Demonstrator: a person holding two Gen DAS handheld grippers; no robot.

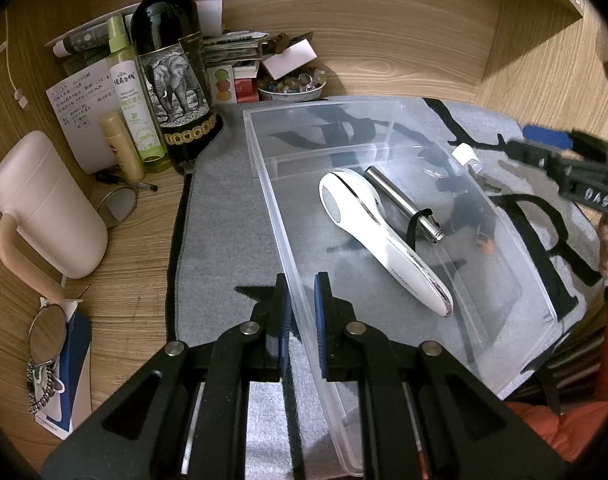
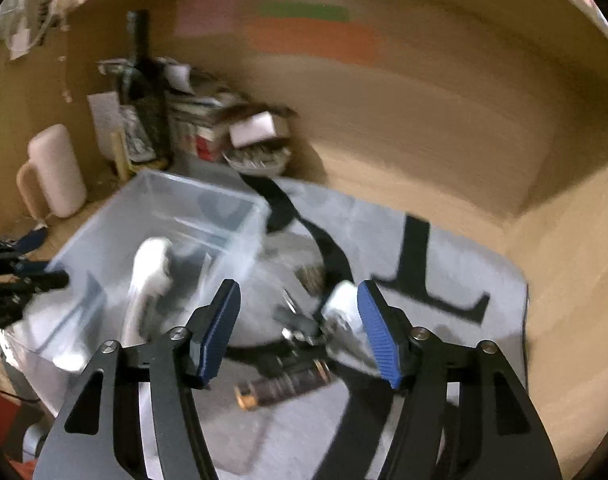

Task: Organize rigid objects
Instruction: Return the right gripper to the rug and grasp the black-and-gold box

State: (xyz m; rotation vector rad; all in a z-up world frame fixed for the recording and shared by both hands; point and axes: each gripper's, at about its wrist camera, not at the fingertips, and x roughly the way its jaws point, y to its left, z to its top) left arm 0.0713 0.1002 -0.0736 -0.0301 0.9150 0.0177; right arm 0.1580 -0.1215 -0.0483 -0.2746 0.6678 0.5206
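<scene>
We hold the clear plastic bin (image 1: 384,128) steady, our left gripper (image 1: 302,316) clamped on its near wall. Inside already lie a white wand-shaped handheld device (image 1: 368,232) and a slim steel cylinder with a black strap (image 1: 400,200). Our right gripper (image 2: 299,332) stands open and empty over the grey lettered mat (image 2: 444,264). Right of the bin a small white-capped bottle (image 2: 342,300) and a dark tube with a brass end (image 2: 283,390) still wait, so we judge ourselves about halfway.
</scene>
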